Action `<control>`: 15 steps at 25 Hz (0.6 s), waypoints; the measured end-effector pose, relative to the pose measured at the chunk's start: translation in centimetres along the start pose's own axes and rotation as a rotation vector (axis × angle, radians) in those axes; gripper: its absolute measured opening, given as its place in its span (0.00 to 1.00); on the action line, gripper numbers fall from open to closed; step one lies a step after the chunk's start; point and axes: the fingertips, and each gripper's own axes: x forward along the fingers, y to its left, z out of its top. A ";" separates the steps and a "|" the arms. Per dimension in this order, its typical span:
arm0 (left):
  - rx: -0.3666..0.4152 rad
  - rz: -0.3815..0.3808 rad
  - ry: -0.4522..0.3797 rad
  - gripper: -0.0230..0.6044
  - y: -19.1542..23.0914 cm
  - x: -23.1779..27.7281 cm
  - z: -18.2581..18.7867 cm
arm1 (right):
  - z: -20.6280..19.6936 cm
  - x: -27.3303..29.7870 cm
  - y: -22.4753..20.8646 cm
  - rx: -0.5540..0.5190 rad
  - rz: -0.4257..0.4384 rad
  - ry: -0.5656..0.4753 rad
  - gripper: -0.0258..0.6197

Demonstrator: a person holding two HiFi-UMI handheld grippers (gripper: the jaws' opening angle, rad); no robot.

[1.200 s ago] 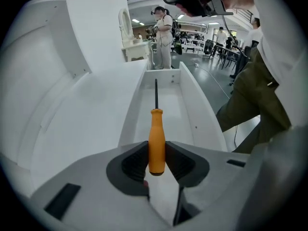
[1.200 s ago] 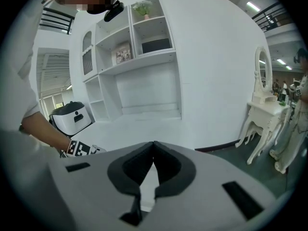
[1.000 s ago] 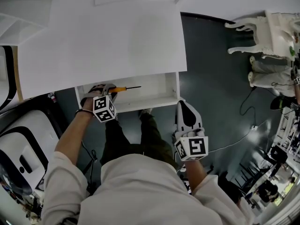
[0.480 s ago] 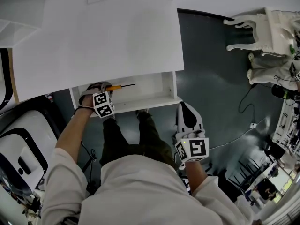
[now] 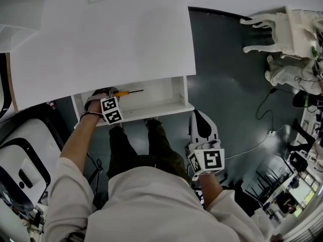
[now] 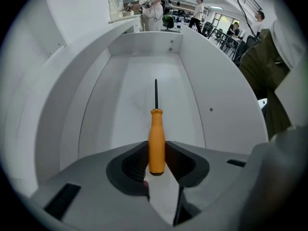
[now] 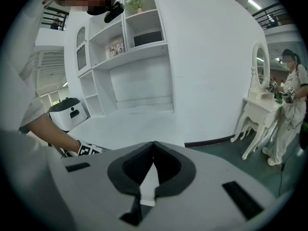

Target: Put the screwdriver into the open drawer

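Inside the open drawer (image 6: 144,44), the screwdriver (image 6: 156,134) is clamped by its orange handle in the fingers of the left gripper (image 6: 156,150); placing is under way, and release is judged due next. The right gripper (image 7: 153,148) is closed, empty.

Glossy plastic screwdriver (image 6: 156,134) handle (dark metal shaft), matt white drawer (image 6: 134,95).

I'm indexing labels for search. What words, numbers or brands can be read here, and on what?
None can be read.
The two marker cubes bear only black-and-white square patterns, no letters.
The screwdriver and the drawer show no print.
Background items are too small to read.
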 end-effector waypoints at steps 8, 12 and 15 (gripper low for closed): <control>0.012 -0.010 0.043 0.21 0.1 0.9 -0.4 | -0.3 -0.1 -0.7 0.007 -0.007 0.005 0.05; 0.013 -0.017 0.055 0.21 -0.1 1.3 -0.6 | -0.5 -0.2 -0.8 0.008 -0.008 0.008 0.05; 0.006 -0.015 0.054 0.21 -0.1 1.4 -0.6 | -0.5 -0.2 -0.8 0.008 -0.008 0.008 0.05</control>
